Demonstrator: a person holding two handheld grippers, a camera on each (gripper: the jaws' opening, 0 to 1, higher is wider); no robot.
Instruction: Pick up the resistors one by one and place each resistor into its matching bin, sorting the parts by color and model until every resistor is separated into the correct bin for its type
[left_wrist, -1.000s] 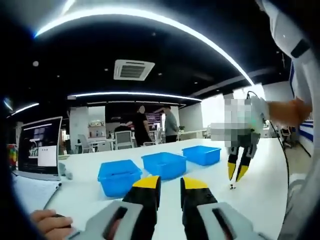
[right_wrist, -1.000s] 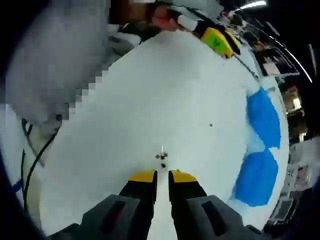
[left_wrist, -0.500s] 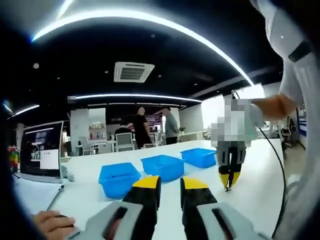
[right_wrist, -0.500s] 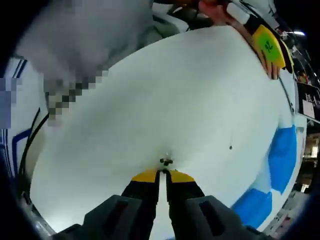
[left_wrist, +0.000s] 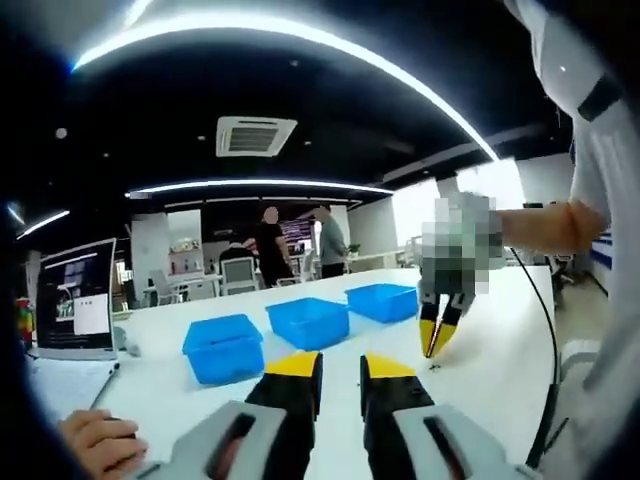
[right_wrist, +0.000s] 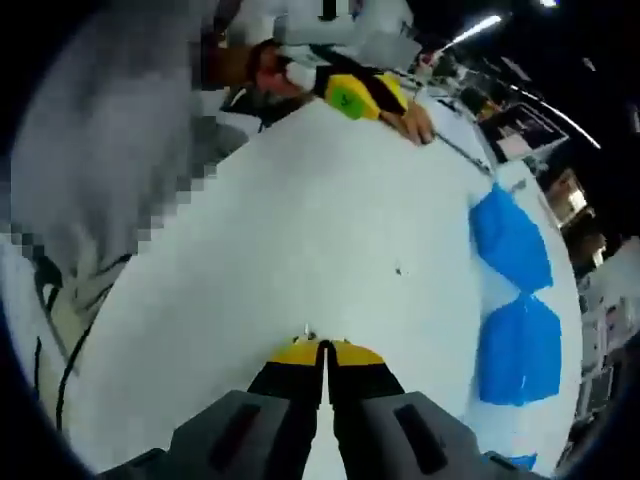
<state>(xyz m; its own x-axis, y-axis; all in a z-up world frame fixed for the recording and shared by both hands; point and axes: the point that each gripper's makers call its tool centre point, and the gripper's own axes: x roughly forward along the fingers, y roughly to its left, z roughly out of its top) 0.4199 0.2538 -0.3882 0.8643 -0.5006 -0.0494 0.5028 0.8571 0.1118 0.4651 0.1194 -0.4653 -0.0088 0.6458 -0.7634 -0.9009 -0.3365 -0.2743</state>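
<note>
Spanning both views is a white table (left_wrist: 500, 350) in an open-plan office: dark ceiling with curved light strips, a ceiling air unit (left_wrist: 255, 135), two people (left_wrist: 268, 245) standing far back. Three blue bins (left_wrist: 308, 321) sit in a row on the table, well apart from both grippers; a monitor (left_wrist: 72, 310) stands at the table's far left in the left gripper view, with a hand (left_wrist: 95, 443) resting on the surface below it.

Left gripper (left_wrist: 340, 368): held low and level over the table, jaws a narrow gap apart, nothing between them.

Right gripper (right_wrist: 325, 347): angled down at the table, yellow tips pressed together. A small pale sliver at the tips may be a resistor lead; whether a part is gripped cannot be told. In the left gripper view it hangs tips-down just above the surface, a small dark resistor (left_wrist: 432, 366) lying just beneath. Another loose resistor (right_wrist: 398, 270) lies on bare table between the right gripper and the bins.
</note>
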